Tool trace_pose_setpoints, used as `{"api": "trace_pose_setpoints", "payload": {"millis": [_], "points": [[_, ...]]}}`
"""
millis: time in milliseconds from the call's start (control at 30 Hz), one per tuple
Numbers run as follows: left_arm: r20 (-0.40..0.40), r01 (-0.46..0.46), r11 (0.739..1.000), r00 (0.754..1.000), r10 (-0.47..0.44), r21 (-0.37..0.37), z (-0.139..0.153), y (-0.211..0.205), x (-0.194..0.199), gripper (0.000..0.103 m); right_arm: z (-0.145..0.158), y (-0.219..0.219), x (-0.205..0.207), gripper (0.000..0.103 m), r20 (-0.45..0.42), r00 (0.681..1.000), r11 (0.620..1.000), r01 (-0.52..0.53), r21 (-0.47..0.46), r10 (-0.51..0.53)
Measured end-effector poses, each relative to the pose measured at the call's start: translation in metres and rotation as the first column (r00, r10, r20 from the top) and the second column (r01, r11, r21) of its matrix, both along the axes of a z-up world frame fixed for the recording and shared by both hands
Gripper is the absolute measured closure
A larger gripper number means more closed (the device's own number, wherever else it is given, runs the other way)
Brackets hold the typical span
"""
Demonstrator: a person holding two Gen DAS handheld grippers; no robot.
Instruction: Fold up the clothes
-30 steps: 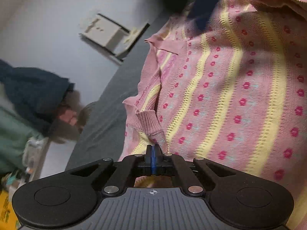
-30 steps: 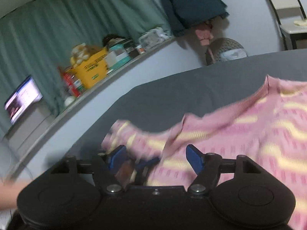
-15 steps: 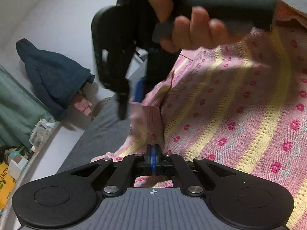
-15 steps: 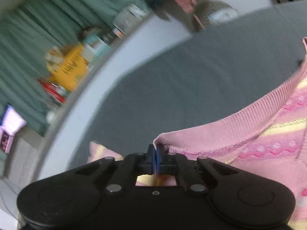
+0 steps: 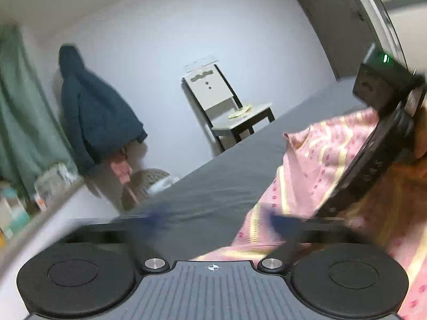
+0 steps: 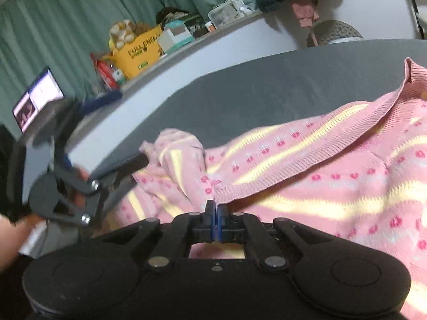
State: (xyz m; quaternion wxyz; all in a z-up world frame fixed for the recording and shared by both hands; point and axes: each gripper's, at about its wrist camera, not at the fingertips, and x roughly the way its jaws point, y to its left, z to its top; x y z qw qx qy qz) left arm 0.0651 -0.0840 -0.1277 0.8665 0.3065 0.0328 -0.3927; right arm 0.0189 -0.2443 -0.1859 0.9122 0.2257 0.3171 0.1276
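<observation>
Mid-fold, by the look of it: pink knit sweater (image 6: pixel 307 176) with yellow stripes lying rumpled on the grey bed (image 6: pixel 253 90), ribbed edge lifted in a ridge, a sleeve or corner bunched near the bed's edge, so not yet a flat, squared stack. Right gripper (image 6: pixel 215 213) clenched, blue pads pressed together on the ribbed hem of the sweater right at the tips. Left gripper (image 5: pixel 221 217) released, fingers spread wide and motion-blurred, one finger over bare bed, the other over the sweater's edge, nothing between them. Probably a re-grasp stage: one side pinned, the other tool free to pick a new hold. Next move likely calls for the free tool to close on a loose edge or the bunched part, then both to carry the fabric over and lay it flat; exact fold line not settled by these views. Pose: right tool low, nearly level with the bed, pointing across the sweater toward the cluttered shelf (image 6: pixel 165 40); left tool also low, angled up toward the wall and chair (image 5: pixel 226 106), just left of the right one, whose body crosses its right edge. Hand visible only as a blur at the right view's left margin.
</observation>
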Motion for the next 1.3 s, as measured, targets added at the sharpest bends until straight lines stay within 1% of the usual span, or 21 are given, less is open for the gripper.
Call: {"api": "trace_pose_setpoints", "payload": {"millis": [67,100,167,200,267,300,367,400,433,467,533,600,700,733,767,800,833,1267,1300], "points": [[0.056,0.048,0.997,0.997,-0.051,0.065,-0.002,-0.010,0.001,0.000,-0.001,0.005,0.001,0.101,-0.002,1.000,1.000,0.000,-0.013,0.000],[0.052,0.090,0.989,0.994,-0.097,0.121,0.000,-0.018,0.003,0.000,-0.001,0.007,0.000,0.101,0.003,1.000,1.000,0.001,-0.020,0.000],[0.067,0.191,0.950,0.975,-0.213,0.246,-0.001,-0.036,0.008,0.000,-0.004,0.006,-0.001,0.101,0.009,1.000,1.000,0.002,-0.024,-0.002],[0.083,0.243,0.908,0.954,-0.287,0.342,-0.004,-0.044,0.012,0.000,-0.007,0.005,-0.004,0.101,0.008,1.000,1.000,0.004,-0.020,-0.004],[0.062,0.300,0.836,0.928,-0.367,0.459,-0.008,-0.058,0.017,0.000,-0.011,0.001,-0.003,0.101,0.010,1.000,1.000,0.012,0.000,-0.012],[-0.011,0.355,0.787,0.914,-0.406,0.505,-0.007,-0.065,0.024,0.000,-0.011,-0.001,-0.003,0.101,0.011,1.000,1.000,0.016,0.013,-0.016],[-0.135,0.439,0.701,0.885,-0.446,0.562,-0.008,-0.076,0.033,0.003,-0.012,-0.004,-0.002,0.101,0.010,1.000,0.999,0.021,0.031,-0.021],[-0.175,0.455,0.660,0.877,-0.447,0.598,-0.011,-0.080,0.034,0.006,-0.013,-0.004,-0.002,0.101,0.011,1.000,0.999,0.021,0.034,-0.021],[-0.207,0.460,0.616,0.875,-0.438,0.639,-0.017,-0.086,0.036,0.011,-0.013,-0.004,-0.002,0.101,0.012,1.000,0.999,0.021,0.035,-0.022],[-0.245,0.475,0.593,0.870,-0.429,0.649,-0.018,-0.088,0.039,0.016,-0.013,-0.004,-0.002,0.101,0.013,1.000,0.999,0.021,0.031,-0.021],[-0.318,0.507,0.548,0.857,-0.406,0.665,-0.022,-0.093,0.044,0.032,-0.013,-0.003,-0.002,0.101,0.015,1.000,1.000,0.021,0.024,-0.021],[-0.375,0.532,0.601,0.847,-0.377,0.596,-0.009,-0.097,0.052,0.033,-0.013,-0.002,-0.003,0.101,0.017,1.000,1.000,0.021,0.021,-0.022],[-0.460,0.554,0.677,0.820,-0.341,0.485,0.009,-0.103,0.065,0.033,-0.014,-0.002,-0.003,0.101,0.017,1.000,0.999,0.022,0.023,-0.022],[-0.474,0.548,0.686,0.819,-0.323,0.479,0.012,-0.106,0.069,0.038,-0.014,-0.003,-0.003,0.101,0.017,1.000,0.999,0.022,0.025,-0.023],[-0.478,0.550,0.665,0.820,-0.316,0.505,0.009,-0.110,0.069,0.047,-0.014,-0.003,-0.003,0.101,0.016,1.000,0.999,0.022,0.027,-0.023],[-0.481,0.552,0.643,0.821,-0.308,0.531,0.007,-0.113,0.070,0.069,-0.014,-0.003,-0.003,0.101,0.016,1.000,0.999,0.022,0.029,-0.023],[-0.479,0.555,0.632,0.821,-0.311,0.540,0.007,-0.112,0.069,0.074,-0.014,-0.003,-0.003,0.101,0.015,1.000,0.999,0.022,0.029,-0.023],[-0.461,0.583,0.479,0.812,-0.358,0.656,0.008,-0.100,0.052,0.074,-0.017,-0.007,-0.002,0.101,0.013,1.000,0.999,0.021,0.049,-0.022],[-0.461,0.582,0.476,0.813,-0.357,0.659,0.007,-0.101,0.053,0.074,-0.018,-0.007,-0.002,0.101,0.013,1.000,0.999,0.021,0.049,-0.022]]}}
